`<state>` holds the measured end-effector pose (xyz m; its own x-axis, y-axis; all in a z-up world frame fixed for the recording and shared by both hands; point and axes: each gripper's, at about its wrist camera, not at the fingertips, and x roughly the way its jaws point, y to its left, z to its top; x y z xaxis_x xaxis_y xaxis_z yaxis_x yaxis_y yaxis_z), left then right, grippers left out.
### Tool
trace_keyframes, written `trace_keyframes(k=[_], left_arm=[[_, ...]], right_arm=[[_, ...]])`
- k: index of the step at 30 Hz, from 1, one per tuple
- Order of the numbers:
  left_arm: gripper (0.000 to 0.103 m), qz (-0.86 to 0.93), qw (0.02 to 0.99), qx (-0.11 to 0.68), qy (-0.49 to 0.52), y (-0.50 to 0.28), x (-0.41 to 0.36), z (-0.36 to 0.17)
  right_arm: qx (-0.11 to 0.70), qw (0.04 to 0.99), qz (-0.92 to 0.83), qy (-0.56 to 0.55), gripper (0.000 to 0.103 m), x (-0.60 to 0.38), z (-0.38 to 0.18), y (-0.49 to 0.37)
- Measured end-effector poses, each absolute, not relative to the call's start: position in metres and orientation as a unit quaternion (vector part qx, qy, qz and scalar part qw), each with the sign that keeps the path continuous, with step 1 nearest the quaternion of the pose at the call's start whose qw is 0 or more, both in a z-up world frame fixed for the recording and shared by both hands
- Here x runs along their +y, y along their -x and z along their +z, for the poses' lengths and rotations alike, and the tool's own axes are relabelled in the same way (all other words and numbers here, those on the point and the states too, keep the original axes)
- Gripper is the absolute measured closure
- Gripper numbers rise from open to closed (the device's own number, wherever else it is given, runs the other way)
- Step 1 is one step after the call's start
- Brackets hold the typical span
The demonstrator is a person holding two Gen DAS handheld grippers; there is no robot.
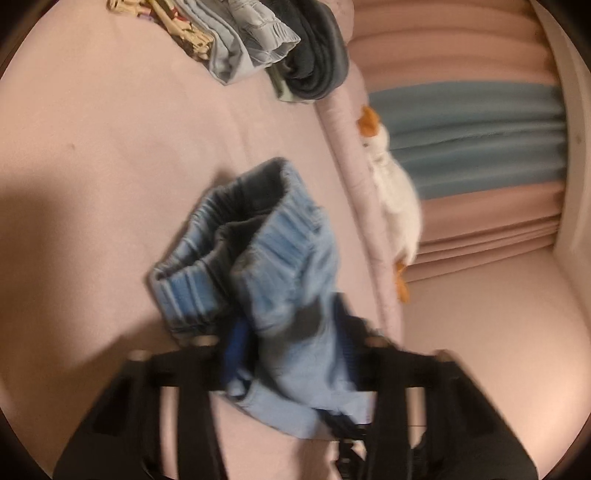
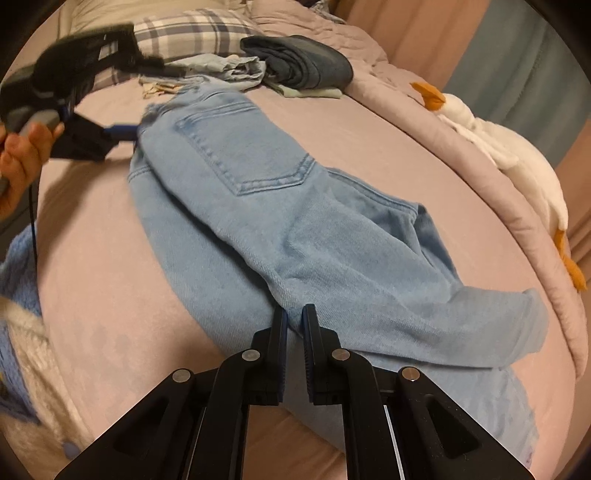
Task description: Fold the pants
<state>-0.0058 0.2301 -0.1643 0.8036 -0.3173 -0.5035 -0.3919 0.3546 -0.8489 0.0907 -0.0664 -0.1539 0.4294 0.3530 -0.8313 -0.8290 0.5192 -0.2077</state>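
Observation:
Light blue jeans (image 2: 295,221) lie across the pink bed (image 2: 92,266), back pocket up, waistband toward the far left. My right gripper (image 2: 294,317) is shut on a raised fold of the leg near the front edge. In the right wrist view a hand (image 2: 22,158) holds my left gripper (image 2: 123,131) at the upper left, its blue-padded tip on the waistband. In the blurred left wrist view the left gripper (image 1: 288,332) pinches the bunched jeans (image 1: 288,266), with the elastic waistband gaping open beyond the pads.
Several folded garments (image 2: 299,62) are stacked at the far side of the bed, near a plaid pillow (image 2: 192,29). A white plush goose (image 2: 509,158) lies along the right edge on a bunched pink quilt. A blue knit piece (image 2: 18,266) lies at the left.

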Motion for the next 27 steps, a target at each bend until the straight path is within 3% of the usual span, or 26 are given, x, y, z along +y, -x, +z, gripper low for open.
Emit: trace_keyframes(k=[7,13,19,22,27], left_arm=[[0.082,0.047,0.802,0.336,0.491,0.012,0.227,-0.146],[0.081,0.062,0.802,0.364,0.47,0.016,0.226,-0.166],[0.078,0.068,0.816,0.369,0.44,0.011,0.225,-0.169],[0.066,0.083,0.817,0.377,0.429,0.016,0.228,-0.161],[0.065,0.123,0.844,0.348,0.39,0.037,0.236,-0.131]], right_arm=[[0.335,0.793,0.379,0.339,0.094,-0.068,-0.138,-0.073],[0.311,0.775,0.393,0.386,0.094,-0.07,-0.138,-0.04],[0.316,0.765,0.381,0.412,0.094,-0.062,-0.172,-0.042],[0.321,0.77,0.384,0.395,0.094,-0.066,-0.168,-0.046],[0.358,0.767,0.392,0.361,0.094,-0.08,-0.153,-0.053]])
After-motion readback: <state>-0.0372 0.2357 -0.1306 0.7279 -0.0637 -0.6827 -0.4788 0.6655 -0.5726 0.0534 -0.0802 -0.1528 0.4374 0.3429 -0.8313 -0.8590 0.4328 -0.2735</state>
